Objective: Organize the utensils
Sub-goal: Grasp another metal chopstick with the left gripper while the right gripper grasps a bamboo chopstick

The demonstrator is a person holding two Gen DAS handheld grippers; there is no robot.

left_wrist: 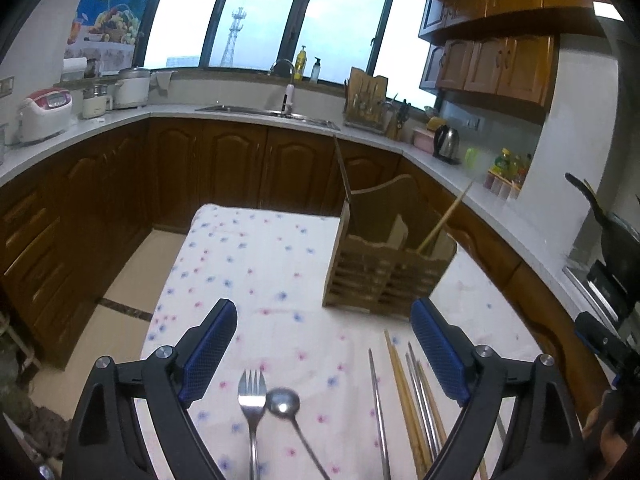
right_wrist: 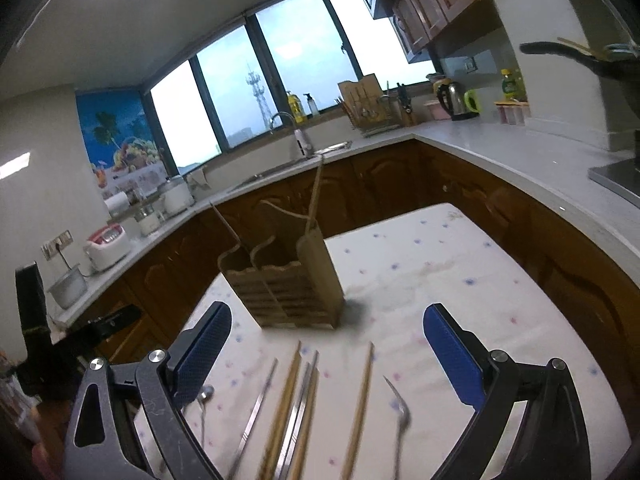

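Observation:
My left gripper [left_wrist: 324, 348] is open above the flowered tablecloth, and nothing is between its blue pads. Just under it lie a steel fork [left_wrist: 252, 396] and a steel spoon [left_wrist: 283, 402]. To their right lie several chopsticks [left_wrist: 404, 392], some wooden and some metal. The wooden utensil holder [left_wrist: 380, 268] stands further off with a wooden chopstick [left_wrist: 444, 220] leaning in it. My right gripper [right_wrist: 328, 348] is also open and empty. Below it lie the chopsticks [right_wrist: 286, 400], a separate wooden chopstick [right_wrist: 362, 400] and another fork [right_wrist: 400, 412]. The holder [right_wrist: 288, 284] stands just beyond them.
The cloth-covered table [left_wrist: 248, 248] is ringed by brown cabinets under a white counter [left_wrist: 120, 118]. The counter carries a rice cooker [left_wrist: 44, 112], a sink [left_wrist: 272, 112], a knife rack [left_wrist: 366, 100] and a kettle [left_wrist: 446, 142]. A black pan [left_wrist: 616, 240] sits at the right.

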